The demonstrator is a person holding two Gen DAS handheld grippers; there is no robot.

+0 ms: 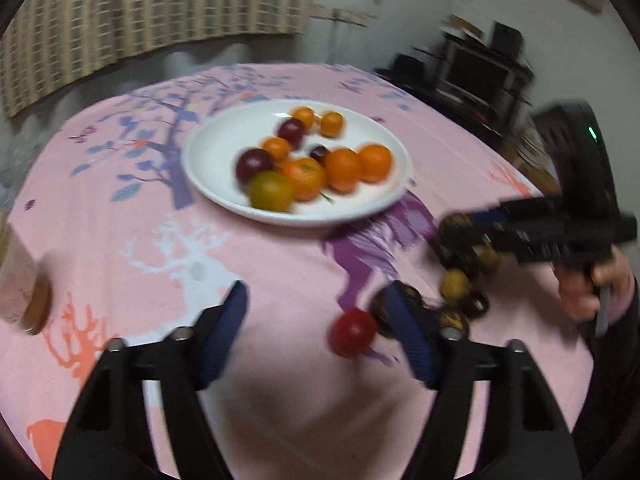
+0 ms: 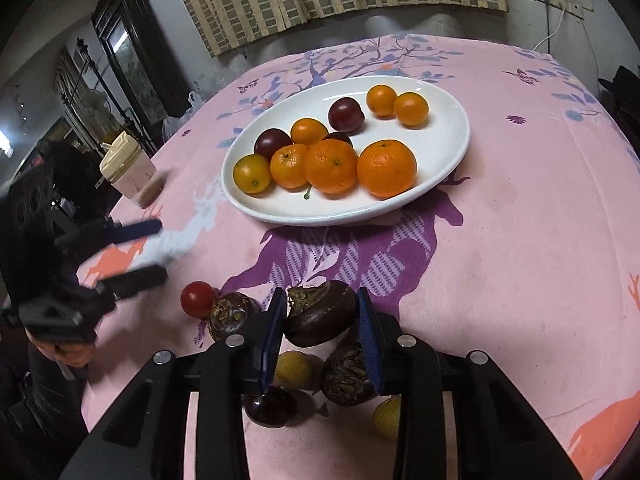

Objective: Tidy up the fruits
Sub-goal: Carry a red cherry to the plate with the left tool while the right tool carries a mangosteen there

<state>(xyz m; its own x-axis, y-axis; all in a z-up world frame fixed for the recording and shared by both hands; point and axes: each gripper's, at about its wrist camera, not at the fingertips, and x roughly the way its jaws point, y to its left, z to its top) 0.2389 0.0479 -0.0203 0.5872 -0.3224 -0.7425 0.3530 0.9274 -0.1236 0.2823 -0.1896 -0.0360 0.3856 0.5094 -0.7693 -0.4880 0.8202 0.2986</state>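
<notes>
Gripping a dark brown fruit point(image 2: 320, 312) at lower centre of the right wrist view, the right gripper point(image 2: 322, 312) is pressing its jaws against both flanks of it. More loose pieces are lying around it on the pink surface point(image 2: 520, 240): a red fruit point(image 2: 197, 299) to the left, other dark ones and small yellow ones below. Sitting higher in the frame, the white plate point(image 2: 448, 160) is already carrying the oranges and plums, so much of the sorting looks done while this cluster is waiting. In the left wrist view the left gripper point(image 1: 316, 328) is hovering with its jaws open and empty, the red fruit just inside the right-hand one.
</notes>
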